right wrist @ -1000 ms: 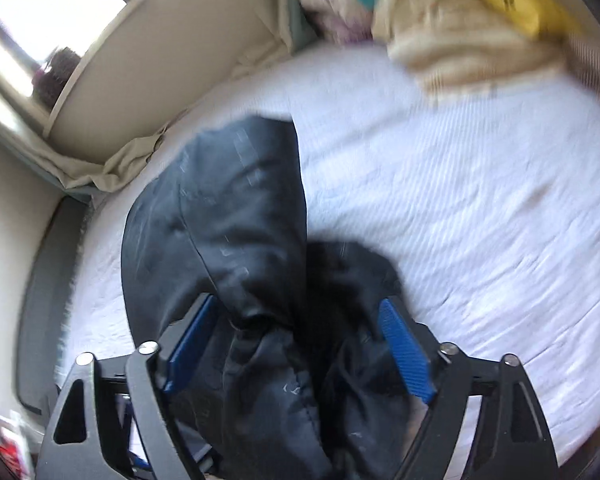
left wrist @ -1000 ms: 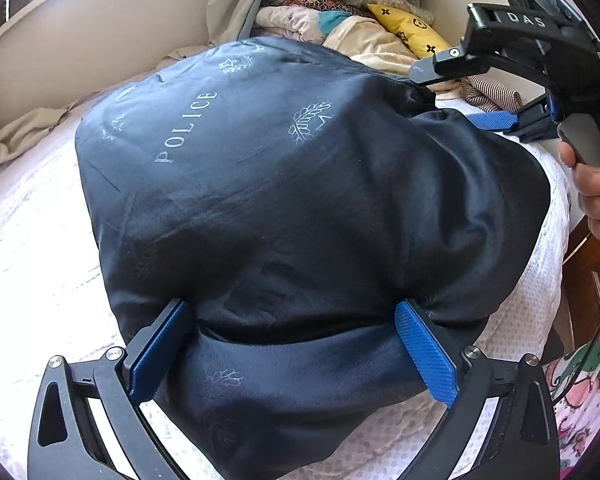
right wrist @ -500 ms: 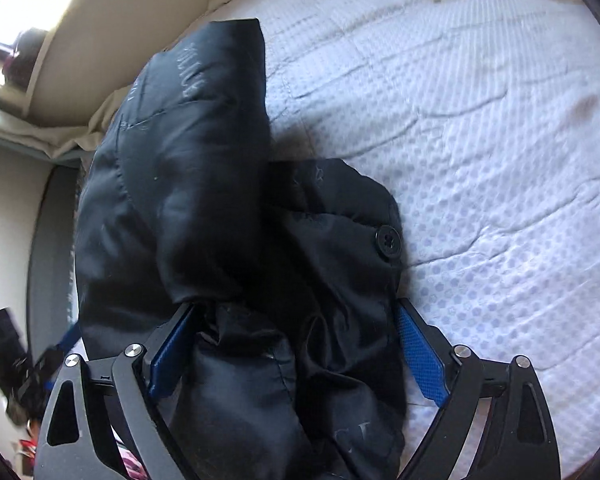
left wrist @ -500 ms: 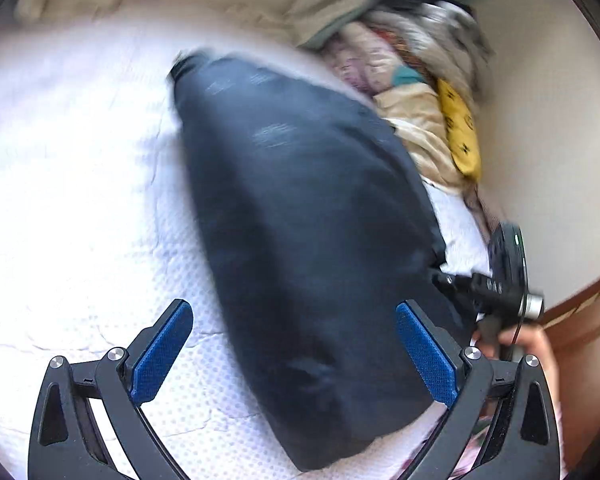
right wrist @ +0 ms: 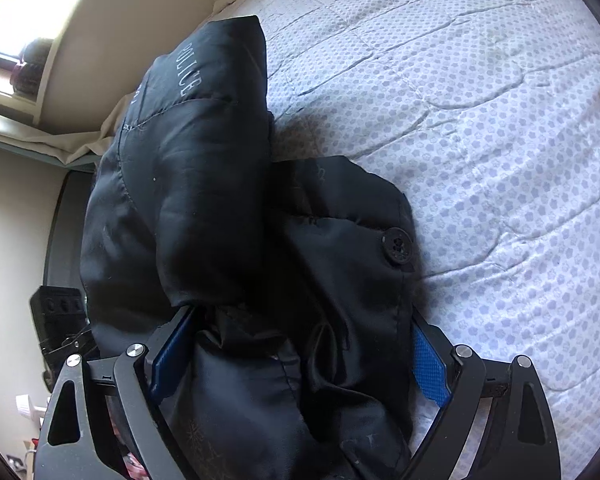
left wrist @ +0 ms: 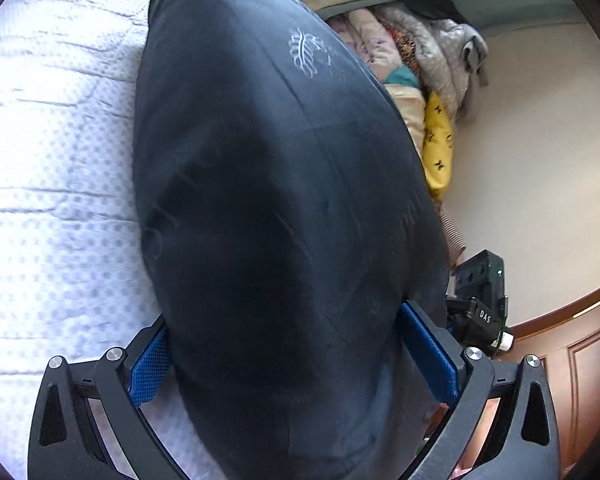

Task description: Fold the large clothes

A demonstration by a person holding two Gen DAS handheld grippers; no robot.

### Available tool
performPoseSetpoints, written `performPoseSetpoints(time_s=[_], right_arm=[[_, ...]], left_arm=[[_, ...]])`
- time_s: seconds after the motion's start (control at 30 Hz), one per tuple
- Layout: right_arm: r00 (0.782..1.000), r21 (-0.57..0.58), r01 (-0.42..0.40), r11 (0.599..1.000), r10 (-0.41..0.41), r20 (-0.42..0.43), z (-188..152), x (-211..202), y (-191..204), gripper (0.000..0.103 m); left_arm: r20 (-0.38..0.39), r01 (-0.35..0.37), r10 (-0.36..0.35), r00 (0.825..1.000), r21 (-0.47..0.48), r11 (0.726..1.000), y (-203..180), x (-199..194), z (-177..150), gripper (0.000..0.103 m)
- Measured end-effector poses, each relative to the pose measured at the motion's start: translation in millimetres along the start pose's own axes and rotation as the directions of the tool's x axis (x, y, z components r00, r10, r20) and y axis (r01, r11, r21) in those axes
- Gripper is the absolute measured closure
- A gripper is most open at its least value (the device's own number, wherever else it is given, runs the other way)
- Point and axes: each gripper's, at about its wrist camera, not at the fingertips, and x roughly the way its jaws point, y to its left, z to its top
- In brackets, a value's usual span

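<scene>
padded black jacket between both grippers on the quilted bed

a black padded jacket [left wrist: 268, 208] is seen lying on a white quilted bedspread [left wrist: 48, 184] with a small dotted pattern. in the left wrist view the jacket's broad smooth panel fills the middle of the frame; a pale leaf emblem is printed near its upper part and faint lettering runs along its right edge.

the left gripper [left wrist: 296, 356] is held with its blue pads wide apart, and the jacket's near bulk is lodged between them. fabric lies against both pads, but whether it is squeezed or merely resting there cannot be told from the frame.

in the right wrist view the jacket [right wrist: 204, 208] is bunched into two lobes: a puffed section lettered "police" on the left, and a flap with a black button [right wrist: 397, 246] on the right. the right gripper [right wrist: 300, 360] is likewise spread wide, with the crumpled lower part of the jacket filling the gap; cloth overlaps the left pad and meets the right one. a firm clamp is not evident.

a pile of clothes [left wrist: 412, 60], among them a yellow patterned piece [left wrist: 438, 148], is noted at the far edge of the bed against a cream wall [left wrist: 532, 152]. the body of the right gripper's device [left wrist: 480, 308] is visible just past the jacket's right edge.
</scene>
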Motion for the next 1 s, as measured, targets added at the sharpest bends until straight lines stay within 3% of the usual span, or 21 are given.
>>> performPoseSetpoints(time_s=[0.07,0.13,0.3,0.53,0.77,0.93,1.0], right_arm=[[0.998,0.023,-0.059,0.998,0.059,-0.004,-0.6,-0.3,-5.8,0.023],[0.990,0.073,-0.142,0.987,0.143,-0.011,-2.8,3.9,-11.7,0.041],[0.970,0.123,-0.239,0.963,0.241,-0.002,-5.3,6.9,-19.8,0.053],[0.944,0.066,-0.329,0.942,0.328,0.025,-8.8,2.6,9.5,0.054],[0.904,-0.011,-0.426,0.905,0.426,0.016,-9.5,15.0,58.1,0.055],[0.877,-0.074,-0.479,0.875,0.481,0.001,-8.2,25.9,98.5,0.055],[0.875,-0.102,-0.482,0.870,0.484,-0.007,-9.0,33.2,115.1,0.055]], left_arm=[[0.014,0.009,-0.009,1.000,0.003,1.000,-1.6,-0.3,-2.6,0.008],[0.031,0.014,-0.014,0.999,0.020,1.000,-7.2,-3.8,-1.5,0.018],[0.089,0.049,-0.054,0.995,0.063,0.997,-22.0,-22.7,3.6,0.037],[0.186,0.144,-0.164,0.969,0.114,0.983,-34.3,-65.4,13.1,0.042],[0.286,0.089,-0.148,0.947,0.211,0.973,-41.7,-130.9,13.5,0.042],[0.366,0.055,-0.127,0.922,0.201,0.978,-24.1,-180.3,11.1,0.042],[0.388,0.042,-0.109,0.915,0.177,0.983,-9.3,-196.0,10.1,0.042]])
